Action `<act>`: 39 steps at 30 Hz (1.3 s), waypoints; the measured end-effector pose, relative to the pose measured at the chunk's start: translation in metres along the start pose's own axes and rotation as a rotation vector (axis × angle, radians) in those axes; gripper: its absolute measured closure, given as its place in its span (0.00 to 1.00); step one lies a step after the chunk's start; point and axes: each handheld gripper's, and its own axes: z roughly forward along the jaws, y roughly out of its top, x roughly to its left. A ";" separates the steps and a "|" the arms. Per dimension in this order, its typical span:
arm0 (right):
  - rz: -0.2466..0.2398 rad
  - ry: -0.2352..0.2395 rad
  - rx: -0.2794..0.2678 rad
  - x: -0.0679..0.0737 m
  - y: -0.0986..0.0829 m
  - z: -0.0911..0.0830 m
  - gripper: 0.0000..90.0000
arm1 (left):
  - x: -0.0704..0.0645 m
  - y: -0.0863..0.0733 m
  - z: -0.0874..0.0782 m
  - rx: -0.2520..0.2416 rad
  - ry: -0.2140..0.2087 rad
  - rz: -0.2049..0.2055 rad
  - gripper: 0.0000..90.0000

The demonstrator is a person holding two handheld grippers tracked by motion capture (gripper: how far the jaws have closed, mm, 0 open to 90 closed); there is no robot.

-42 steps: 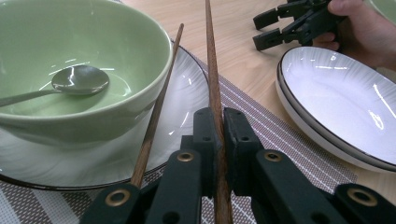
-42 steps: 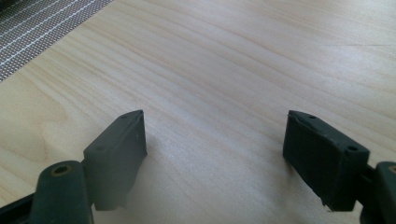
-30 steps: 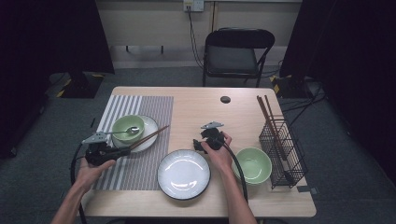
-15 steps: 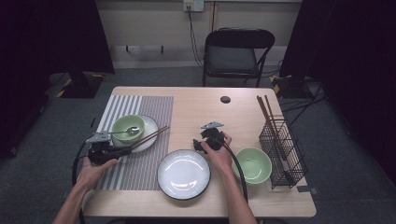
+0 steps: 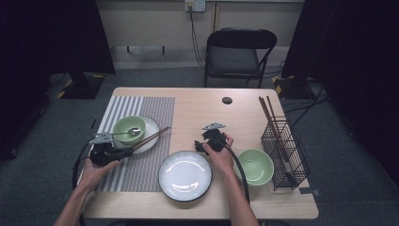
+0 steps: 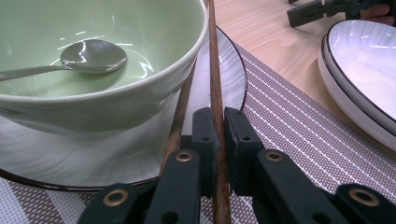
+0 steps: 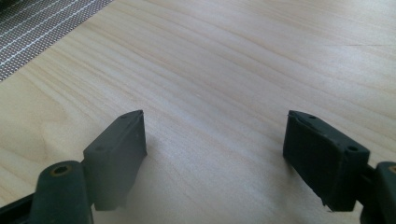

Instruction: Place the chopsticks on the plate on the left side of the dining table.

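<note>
— Containers first, biggest down?
— Wire rack (image 5: 284,150) at the table's (image 5: 202,101) right edge, dark chopsticks (image 5: 269,117) standing in it. Beside it an empty green bowl (image 5: 255,166). An empty white plate (image 5: 185,175) sits near the front edge. On the striped placemat (image 5: 141,165), a smaller plate (image 5: 151,129) carries a green bowl (image 6: 107,70) with a spoon (image 6: 91,55) in it.
— Hands?
— Left gripper (image 6: 218,135) lies low over the placemat, jaws clamped on one wooden chopstick (image 6: 214,65) that leans over the plate's rim; its mate (image 6: 180,121) lies alongside. Right gripper (image 7: 215,140) is gaping over bare wood between plate and bowl, grasping nothing.
</note>
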 end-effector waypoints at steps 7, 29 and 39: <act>0.000 0.000 0.000 0.000 0.000 0.000 0.23 | 0.001 0.000 -0.001 0.003 0.009 0.000 0.92; 0.000 0.000 0.000 0.000 0.000 0.000 0.23 | -0.004 0.006 -0.009 -0.060 -0.011 -0.015 0.90; 0.000 0.000 0.000 0.000 0.000 0.000 0.23 | -0.013 0.012 -0.001 -0.071 -0.048 -0.004 0.93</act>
